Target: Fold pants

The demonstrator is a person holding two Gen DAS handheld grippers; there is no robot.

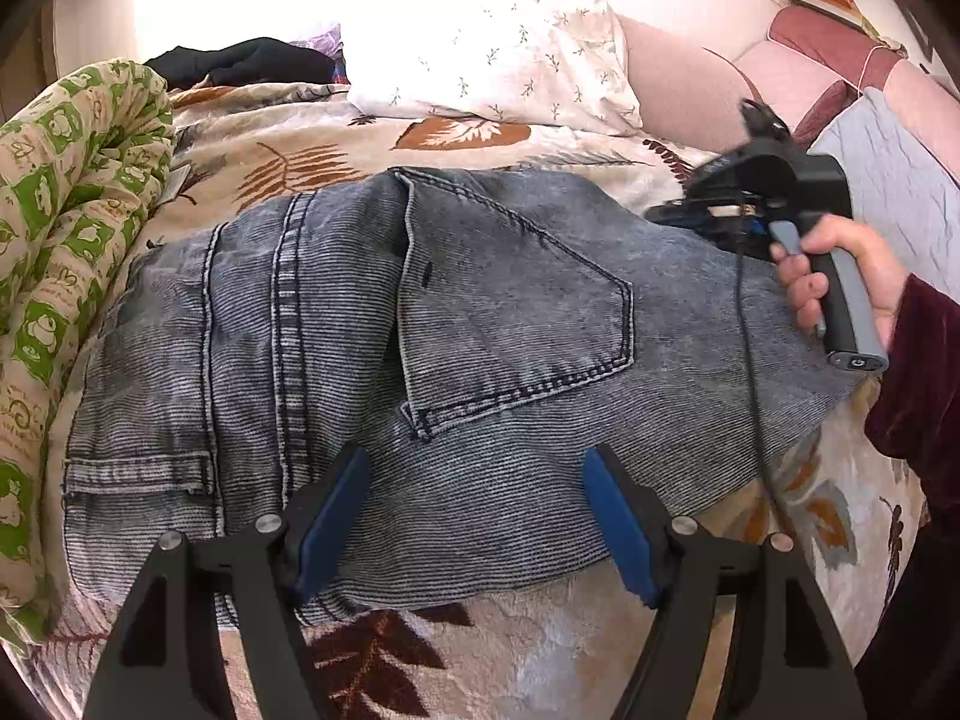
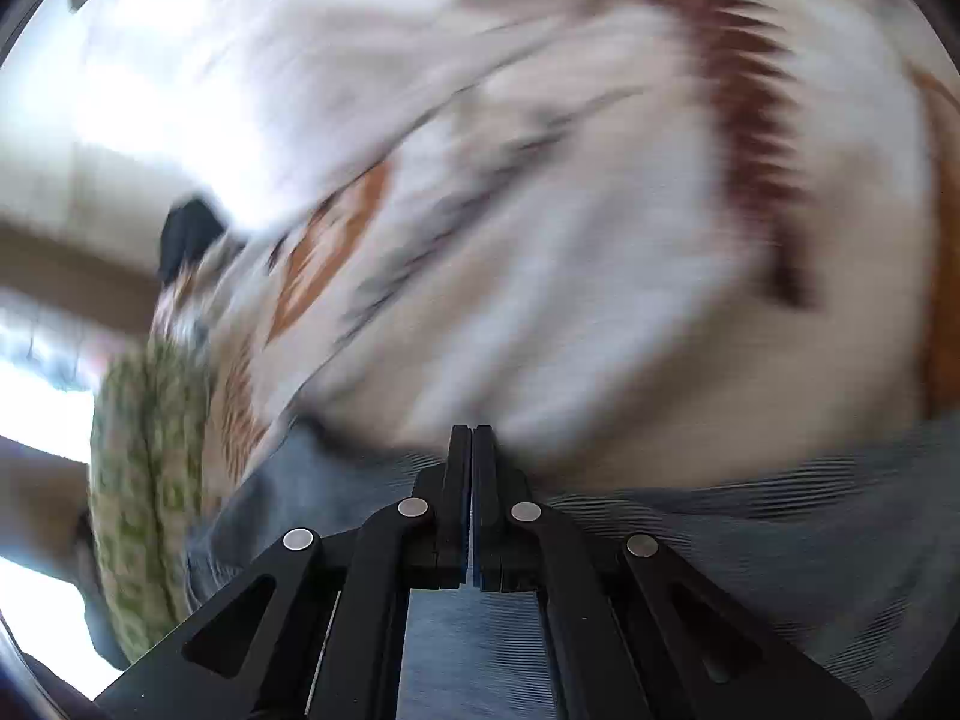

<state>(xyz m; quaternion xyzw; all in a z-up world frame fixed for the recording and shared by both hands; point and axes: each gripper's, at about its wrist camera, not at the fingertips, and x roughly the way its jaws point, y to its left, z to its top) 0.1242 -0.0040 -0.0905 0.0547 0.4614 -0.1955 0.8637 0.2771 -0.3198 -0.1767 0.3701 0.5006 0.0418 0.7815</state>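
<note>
Grey-blue washed jeans (image 1: 516,300) lie folded across the bed, back pocket facing up. My left gripper (image 1: 477,462) hovers open above their near edge, blue pads wide apart with only denim below and nothing pinched. At the jeans' far right end a hand (image 1: 864,276) in a dark red sleeve holds the handle of the right gripper. In the blurred right wrist view, my right gripper (image 2: 472,429) has its jaws pressed together with no cloth visible between them. It sits just over the jeans (image 2: 750,570), near where they meet the bedspread.
The bed has a cream bedspread with brown leaves (image 1: 480,660). A rolled green-patterned quilt (image 1: 72,228) runs along the left. A floral pillow (image 1: 492,42), a black garment (image 1: 252,63) and a pink padded headboard (image 1: 690,84) lie behind. Grey cloth (image 1: 894,192) sits far right.
</note>
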